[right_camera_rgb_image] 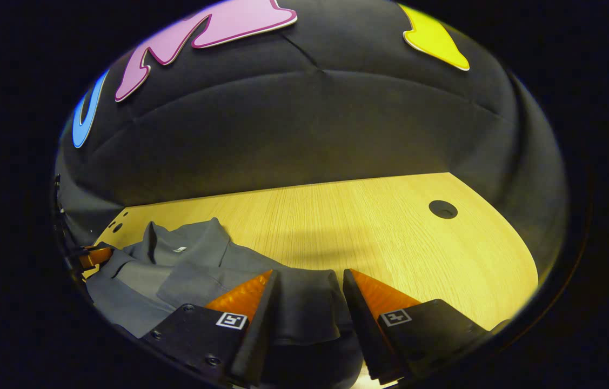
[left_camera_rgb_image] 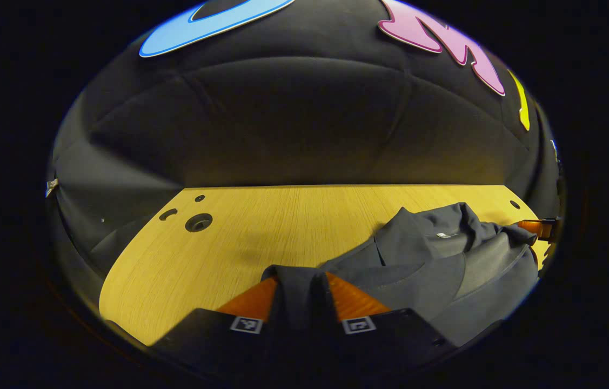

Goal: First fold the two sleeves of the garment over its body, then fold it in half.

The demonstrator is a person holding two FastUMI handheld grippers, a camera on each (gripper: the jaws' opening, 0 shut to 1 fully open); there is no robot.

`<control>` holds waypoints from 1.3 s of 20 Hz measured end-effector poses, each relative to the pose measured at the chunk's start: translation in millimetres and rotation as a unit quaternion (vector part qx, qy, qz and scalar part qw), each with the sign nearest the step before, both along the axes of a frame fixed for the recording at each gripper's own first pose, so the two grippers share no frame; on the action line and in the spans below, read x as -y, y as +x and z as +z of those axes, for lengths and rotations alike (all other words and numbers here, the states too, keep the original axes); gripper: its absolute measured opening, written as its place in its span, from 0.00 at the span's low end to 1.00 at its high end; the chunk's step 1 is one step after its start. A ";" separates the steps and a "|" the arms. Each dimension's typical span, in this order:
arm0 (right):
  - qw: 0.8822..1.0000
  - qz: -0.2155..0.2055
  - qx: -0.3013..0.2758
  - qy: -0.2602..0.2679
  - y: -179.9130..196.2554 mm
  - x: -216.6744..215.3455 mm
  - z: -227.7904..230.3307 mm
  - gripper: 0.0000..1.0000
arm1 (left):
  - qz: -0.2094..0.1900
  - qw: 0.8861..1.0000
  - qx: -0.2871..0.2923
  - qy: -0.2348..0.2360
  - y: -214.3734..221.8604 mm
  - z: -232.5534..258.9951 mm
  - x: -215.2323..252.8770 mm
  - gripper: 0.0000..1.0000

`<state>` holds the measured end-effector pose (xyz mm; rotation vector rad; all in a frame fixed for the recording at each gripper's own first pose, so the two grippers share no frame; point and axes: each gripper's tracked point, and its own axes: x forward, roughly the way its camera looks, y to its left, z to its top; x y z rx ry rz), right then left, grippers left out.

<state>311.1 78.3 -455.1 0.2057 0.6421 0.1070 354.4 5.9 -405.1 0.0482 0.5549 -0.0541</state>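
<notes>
1. Grey collared shirt (left_camera_rgb_image: 444, 259) lies crumpled on the wooden table (left_camera_rgb_image: 261, 221), collar toward the booth wall.
2. Left gripper (left_camera_rgb_image: 300, 281): jaws narrow, pinching a fold of shirt fabric.
3. Right gripper (right_camera_rgb_image: 307, 281): jaws wider, straddling a sleeve (right_camera_rgb_image: 304, 308); whether they grip it, I cannot tell.

**Grey shirt on a yellow wood-grain table**

The shirt (left_camera_rgb_image: 444, 265) is plain dark grey all over, with a small white label (left_camera_rgb_image: 443, 235) at its collar. The table (left_camera_rgb_image: 261, 227) beneath it is light yellow with fine straight grain lines and a few dark round holes (left_camera_rgb_image: 198, 222) far from the shirt. Behind the table, the wall cloth (right_camera_rgb_image: 309, 124) is black.
</notes>
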 end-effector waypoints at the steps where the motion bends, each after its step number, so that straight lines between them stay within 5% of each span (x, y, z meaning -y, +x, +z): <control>1: 1.000 0.003 0.000 -0.006 -1.7 1.0 1.6 0.74 | 0.003 1.000 0.001 0.001 -0.6 2.0 -2.1 0.48; 4: 1.000 0.015 0.003 -0.014 -10.4 3.0 15.0 0.79 | 0.007 1.000 0.010 -0.011 -7.7 14.1 -1.0 0.83; 5: 1.000 0.015 0.006 -0.016 -12.8 4.5 22.2 0.72 | 0.006 1.000 0.019 -0.013 -11.1 21.7 -1.0 0.87; 6: 1.000 0.013 0.012 -0.018 -15.5 6.2 30.3 0.84 | 0.005 1.000 0.027 -0.012 -14.7 28.4 -0.8 0.95; 7: 1.000 0.014 0.018 -0.021 -18.2 7.7 41.6 0.84 | 0.003 0.999 0.032 -0.007 -20.3 35.0 -1.3 0.97; 8: 0.999 0.015 0.025 -0.022 -22.5 7.4 49.7 1.00 | 0.001 0.999 0.036 -0.002 -27.8 41.5 -1.6 0.98; 26: 0.990 0.065 0.127 -0.017 -174.3 -4.4 225.5 0.99 | -0.062 0.994 0.089 -0.025 -215.1 186.3 46.0 0.96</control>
